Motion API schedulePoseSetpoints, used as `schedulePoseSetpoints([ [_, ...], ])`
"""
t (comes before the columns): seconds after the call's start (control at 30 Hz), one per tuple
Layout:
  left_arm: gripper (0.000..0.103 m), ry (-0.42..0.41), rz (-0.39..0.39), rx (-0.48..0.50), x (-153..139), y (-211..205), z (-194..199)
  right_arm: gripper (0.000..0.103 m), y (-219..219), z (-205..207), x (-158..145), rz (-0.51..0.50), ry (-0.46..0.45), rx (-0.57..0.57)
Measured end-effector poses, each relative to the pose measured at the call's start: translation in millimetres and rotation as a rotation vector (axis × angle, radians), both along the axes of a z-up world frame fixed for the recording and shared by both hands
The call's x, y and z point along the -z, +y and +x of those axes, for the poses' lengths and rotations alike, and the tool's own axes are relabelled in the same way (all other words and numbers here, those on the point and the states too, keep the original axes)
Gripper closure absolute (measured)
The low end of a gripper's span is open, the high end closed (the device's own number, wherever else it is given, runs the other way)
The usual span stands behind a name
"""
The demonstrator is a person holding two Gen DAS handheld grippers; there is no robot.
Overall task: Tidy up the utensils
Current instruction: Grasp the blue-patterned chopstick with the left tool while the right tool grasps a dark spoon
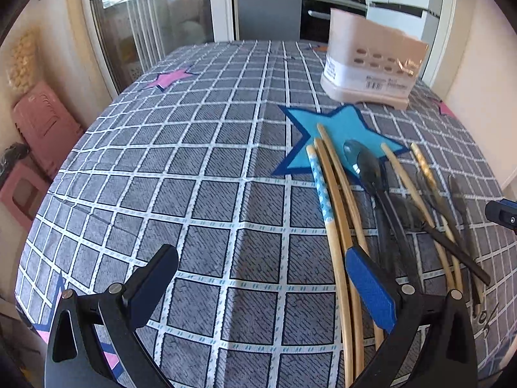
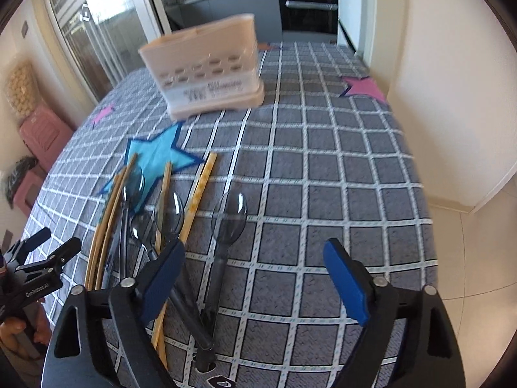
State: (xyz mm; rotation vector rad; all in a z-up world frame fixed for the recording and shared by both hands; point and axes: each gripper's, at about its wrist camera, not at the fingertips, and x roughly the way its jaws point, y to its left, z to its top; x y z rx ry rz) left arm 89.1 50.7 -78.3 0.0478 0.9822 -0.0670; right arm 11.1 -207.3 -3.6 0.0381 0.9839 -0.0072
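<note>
The spoons and chopsticks are laid loose on the checked cloth, in front of the beige holder. Both the left gripper and the right gripper are seen spread wide, nothing between their jaws. The smoky plastic spoons are judged light, stiff and slippery (likely to skid); a hold on the handle is advised.

Each camera rides behind its own fingers, tilted steeply down, close over the checked tablecloth. Both views share the utensil pile, ahead-right of the left gripper, and the pink holder beyond.
</note>
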Motion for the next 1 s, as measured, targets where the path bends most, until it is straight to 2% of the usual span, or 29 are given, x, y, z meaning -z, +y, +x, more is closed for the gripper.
schedulePoseSetpoints([
  [0.2, 0.0, 0.058, -0.012, 0.005, 10, -3, 10, 0.042, 8, 16, 25, -0.005, 0.159, 0.009],
  [0.33, 0.0, 0.084, -0.018, -0.005, 14, -4, 21, 0.046, 17, 18, 32, -0.028, 0.182, -0.002],
  [0.5, 0.0, 0.094, -0.011, 0.0, 14, -10, 34, 0.047, 34, 21, 34, -0.131, 0.196, -0.046],
  [0.7, 0.0, 0.147, -0.004, 0.073, 8, -21, 49, 0.077, 35, 26, 31, -0.128, 0.24, -0.075],
  [0.73, 0.003, 0.158, -0.001, 0.101, 6, -25, 51, 0.086, 35, 28, 31, -0.123, 0.247, -0.081],
  [0.77, 0.008, 0.168, 0.001, 0.128, 4, -29, 52, 0.09, 35, 30, 32, -0.117, 0.256, -0.086],
  [0.87, 0.032, 0.197, 0.009, 0.192, -1, -41, 56, 0.09, 32, 33, 33, -0.09, 0.272, -0.106],
  [0.9, 0.051, 0.203, 0.012, 0.213, -2, -44, 58, 0.09, 31, 33, 32, -0.076, 0.277, -0.112],
  [0.93, 0.063, 0.212, 0.012, 0.223, -3, -46, 59, 0.09, 27, 35, 32, -0.048, 0.283, -0.116],
  [1.0, 0.065, 0.213, -0.001, 0.222, -5, -47, 58, 0.09, 20, 38, 30, 0.012, 0.287, -0.117],
])
